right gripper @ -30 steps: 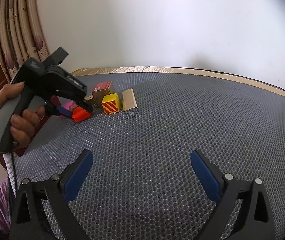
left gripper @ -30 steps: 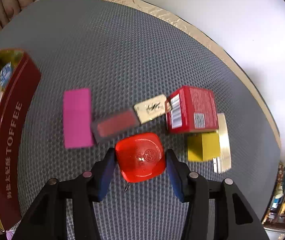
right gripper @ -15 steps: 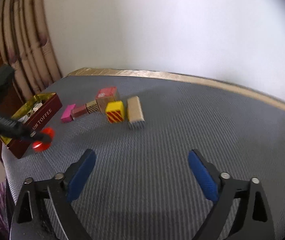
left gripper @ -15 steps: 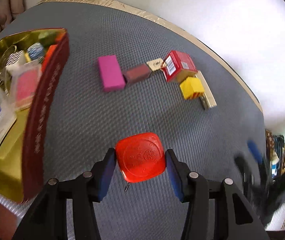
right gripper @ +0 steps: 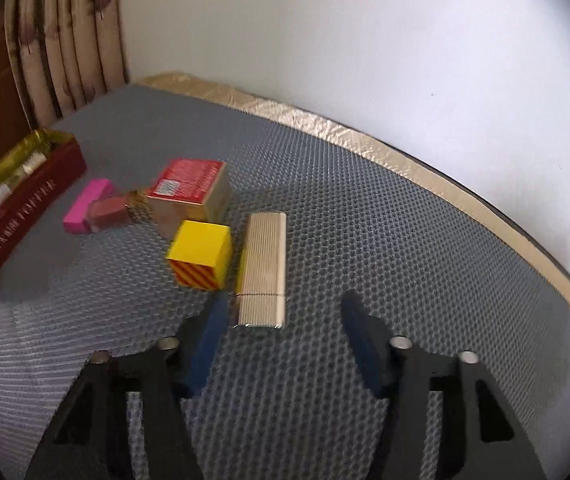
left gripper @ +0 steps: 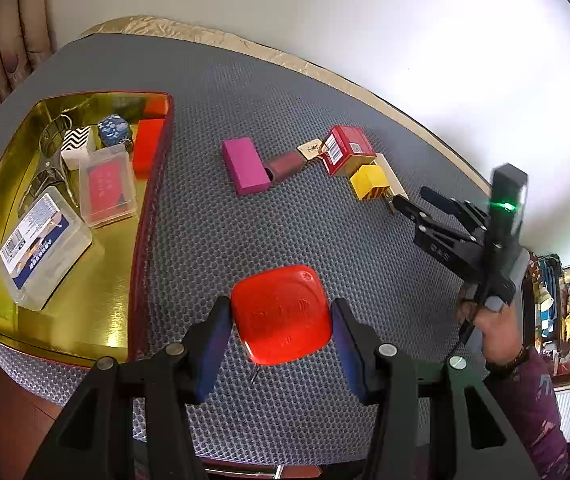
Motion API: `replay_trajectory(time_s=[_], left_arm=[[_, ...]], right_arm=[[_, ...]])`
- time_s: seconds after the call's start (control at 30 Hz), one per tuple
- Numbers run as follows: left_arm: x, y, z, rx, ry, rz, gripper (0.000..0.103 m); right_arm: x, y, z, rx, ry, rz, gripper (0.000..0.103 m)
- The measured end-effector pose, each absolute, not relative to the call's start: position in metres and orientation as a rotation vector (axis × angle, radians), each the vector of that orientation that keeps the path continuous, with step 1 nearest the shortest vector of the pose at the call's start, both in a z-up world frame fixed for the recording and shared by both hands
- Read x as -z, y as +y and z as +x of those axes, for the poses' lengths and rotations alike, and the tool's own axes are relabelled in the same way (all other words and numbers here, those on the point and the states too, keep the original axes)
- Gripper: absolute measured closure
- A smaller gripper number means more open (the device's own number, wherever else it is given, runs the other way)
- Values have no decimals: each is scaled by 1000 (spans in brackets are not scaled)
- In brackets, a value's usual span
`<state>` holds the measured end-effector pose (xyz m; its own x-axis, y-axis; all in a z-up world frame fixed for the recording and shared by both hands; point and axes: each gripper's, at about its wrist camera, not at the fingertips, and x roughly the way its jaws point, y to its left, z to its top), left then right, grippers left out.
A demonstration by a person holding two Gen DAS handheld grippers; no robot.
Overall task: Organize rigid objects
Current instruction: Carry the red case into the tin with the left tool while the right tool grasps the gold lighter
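Left gripper [left gripper: 281,332] pinches red square case [left gripper: 281,314], lifted above mat. Gold tin [left gripper: 65,332] w/ sorted items sits to its left; best to clear rim before release. Farther off, right gripper [right gripper: 281,332], fingers spread, nears beige ribbed box [right gripper: 263,268] beside yellow cube [right gripper: 199,254].

White wall [right gripper: 365,60], striped curtain [right gripper: 65,40], gold-edged grey table mat [right gripper: 365,240].

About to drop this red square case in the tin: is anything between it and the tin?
Nothing visible. The red case, in the left claw, has only bare mat before the tin's red wall; the boxes inside leave gold floor free.
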<state>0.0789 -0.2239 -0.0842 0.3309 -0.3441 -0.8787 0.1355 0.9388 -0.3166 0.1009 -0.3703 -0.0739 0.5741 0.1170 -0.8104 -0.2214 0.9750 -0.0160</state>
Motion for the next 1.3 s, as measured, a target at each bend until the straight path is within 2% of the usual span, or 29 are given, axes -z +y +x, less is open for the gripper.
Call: replay_trajectory(time_s=[0.37, 0.5, 0.77, 0.97, 1.3], left_arm=[[68, -207, 69, 324, 1179, -193, 52], [61, -190, 61, 301, 1171, -207, 52], [31, -102, 51, 126, 1090, -231, 52], [34, -48, 64, 0, 1078, -189, 52], [63, -33, 131, -78, 1078, -59, 52]], right_arm=[[90, -358, 141, -238, 1058, -166, 61], [91, -358, 150, -235, 1106, -145, 76], [85, -399, 97, -185, 1118, 16, 75], [77, -434, 43, -134, 1086, 211, 75], [69, -443, -12, -144, 1033, 543, 75]])
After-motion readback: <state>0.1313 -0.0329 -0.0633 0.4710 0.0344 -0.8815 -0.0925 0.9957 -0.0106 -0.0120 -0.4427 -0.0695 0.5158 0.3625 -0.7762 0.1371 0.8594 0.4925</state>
